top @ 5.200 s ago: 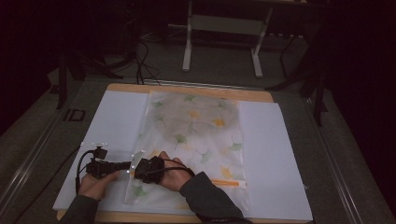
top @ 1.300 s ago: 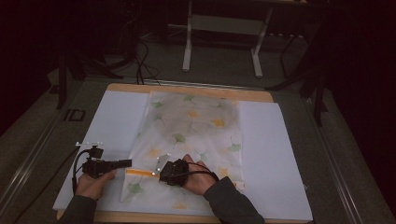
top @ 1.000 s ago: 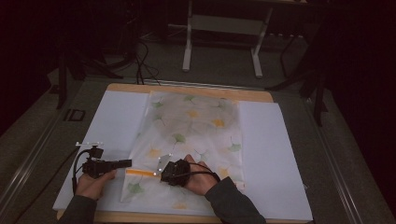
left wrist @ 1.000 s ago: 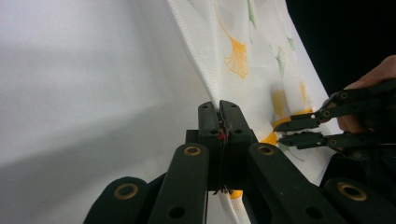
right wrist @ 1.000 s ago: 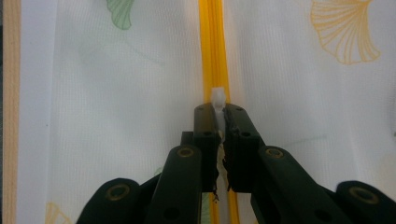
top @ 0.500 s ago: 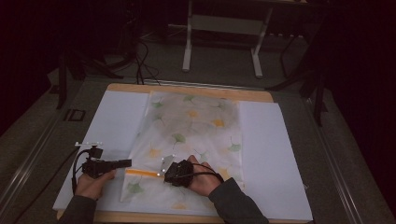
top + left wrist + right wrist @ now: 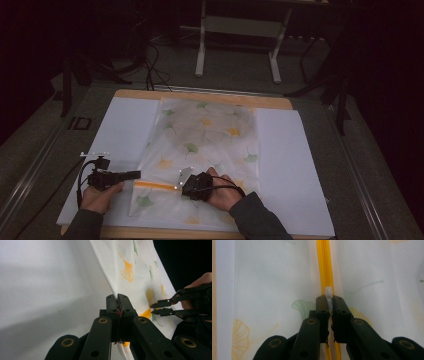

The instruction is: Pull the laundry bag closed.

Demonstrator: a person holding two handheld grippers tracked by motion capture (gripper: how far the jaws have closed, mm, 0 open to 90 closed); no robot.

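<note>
A white mesh bag (image 7: 205, 150) w/ a ginkgo-leaf print is laid flat on white sheets (image 7: 125, 135) covering the tabletop (image 7: 200, 95), mid-table, running from the far edge toward the person. An orange zipper (image 7: 155, 186) is seen across the bag's near end. The left claw (image 7: 136, 174) is closed tight on the bag's edge at the zipper's left end; in the left gripper view the fabric (image 7: 130, 270) is pinched between the jaws & pulled up slightly. The right claw (image 7: 181, 187) is closed on the white zipper pull (image 7: 328, 293), approx. at the zipper's right end; in the right gripper view the pull is clamped between the jaws w/ the orange zipper (image 7: 325, 267) running straight ahead. Both claws are held low, near each other.
</note>
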